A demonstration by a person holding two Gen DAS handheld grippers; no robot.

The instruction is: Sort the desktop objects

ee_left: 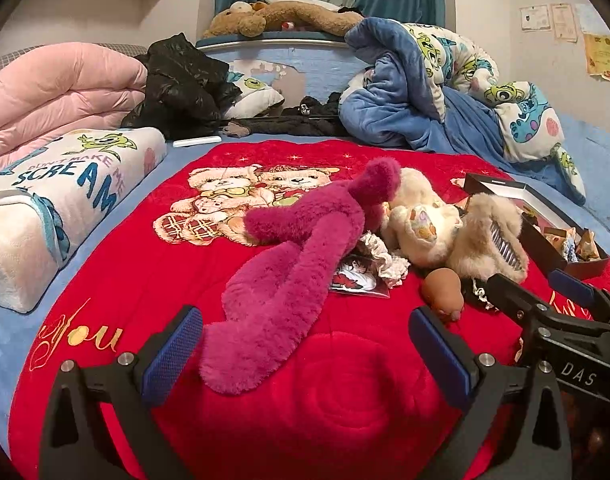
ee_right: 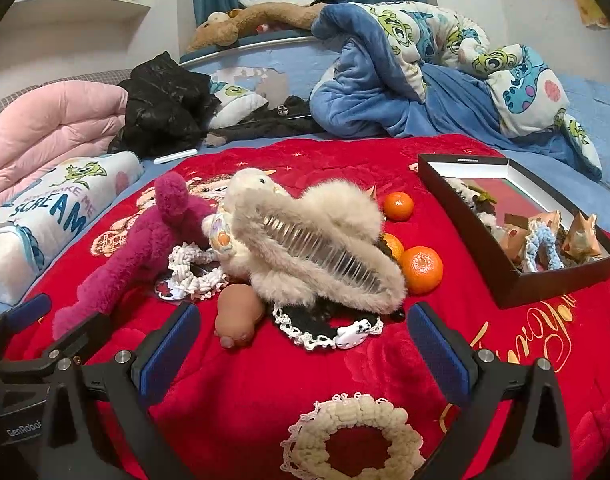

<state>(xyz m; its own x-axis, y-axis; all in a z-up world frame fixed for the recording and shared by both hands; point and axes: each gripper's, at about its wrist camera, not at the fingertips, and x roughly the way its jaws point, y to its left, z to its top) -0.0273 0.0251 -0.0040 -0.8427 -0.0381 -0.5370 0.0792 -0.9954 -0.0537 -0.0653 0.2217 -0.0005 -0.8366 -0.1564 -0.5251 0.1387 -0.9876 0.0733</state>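
Above red blanket (ee_right: 265, 380): both grippers (ee_right: 303, 344) (agape).

The right gripper (ee_right: 303, 344) is wide open over the red blanket (ee_right: 245, 392). A fluffy hair clip (ee_right: 325, 248) lies beside three oranges (ee_right: 421, 264) and a box (ee_right: 517, 280).

The middle orange (ee_right: 393, 245) shows only a sliver at three o'clock of the furry hair claw (ee_right: 325, 248), which covers the rest. The black lace scrunchie (ee_right: 305, 322) disappears under that claw at its twelve o'clock side. In the left wrist view, the box (ee_left: 545, 240) is partly masked by the right gripper (ee_left: 537, 284). The wall papers (ee_left: 561, 20) are too small to read.
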